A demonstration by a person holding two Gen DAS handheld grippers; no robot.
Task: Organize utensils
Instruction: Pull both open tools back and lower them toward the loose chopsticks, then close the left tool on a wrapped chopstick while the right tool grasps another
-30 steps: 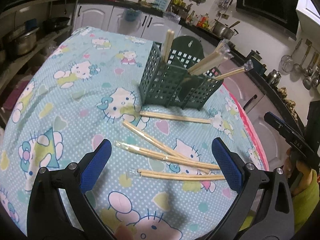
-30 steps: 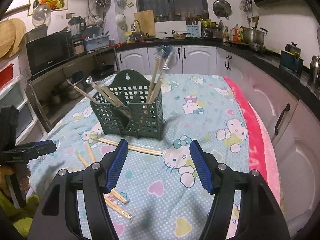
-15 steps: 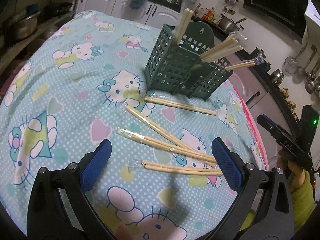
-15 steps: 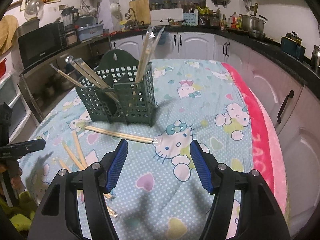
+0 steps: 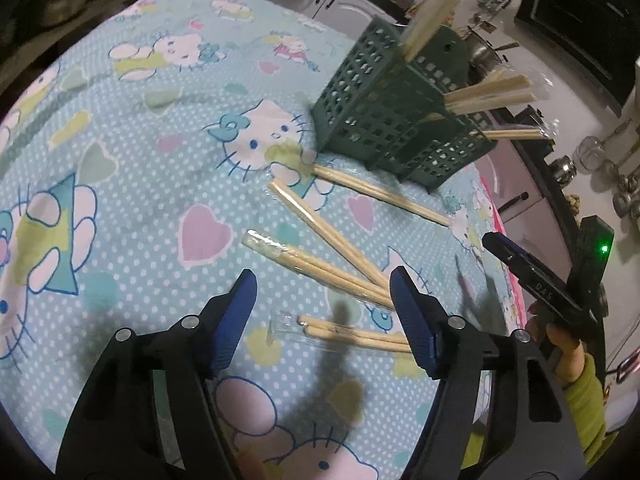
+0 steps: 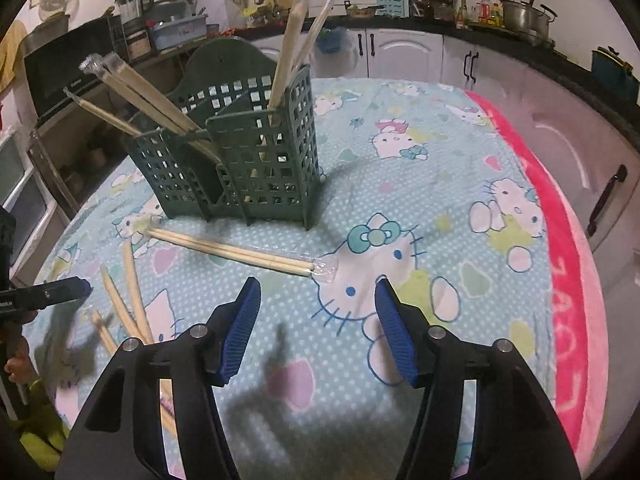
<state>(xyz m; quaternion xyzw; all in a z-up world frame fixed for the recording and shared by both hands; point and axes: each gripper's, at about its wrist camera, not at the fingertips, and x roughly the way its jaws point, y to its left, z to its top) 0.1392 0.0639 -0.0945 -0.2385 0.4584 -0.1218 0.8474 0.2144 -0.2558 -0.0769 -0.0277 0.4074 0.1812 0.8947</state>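
Left gripper (image 5: 324, 300) hangs over the cartoon-cat tablecloth (image 5: 132, 184), blue fingers (image 5: 234, 320) spread wide, nothing between them. Just ahead at twelve o'clock, a wrapped chopstick pair (image 5: 320, 270) lies on the cloth; a second pair (image 5: 352, 334) lies below, its far end passing under the right-hand finger. Two more pairs lie farther up, toward one o'clock. The green slotted utensil holder (image 5: 396, 120) stands at one o'clock, chopsticks leaning out of it.

Right gripper (image 6: 318, 320) is parted too, holding nothing. At eleven o'clock from it, one wrapped pair (image 6: 232, 250) lies just in front of the holder (image 6: 244, 164). Loose chopsticks (image 6: 128, 300) are scattered at nine o'clock.
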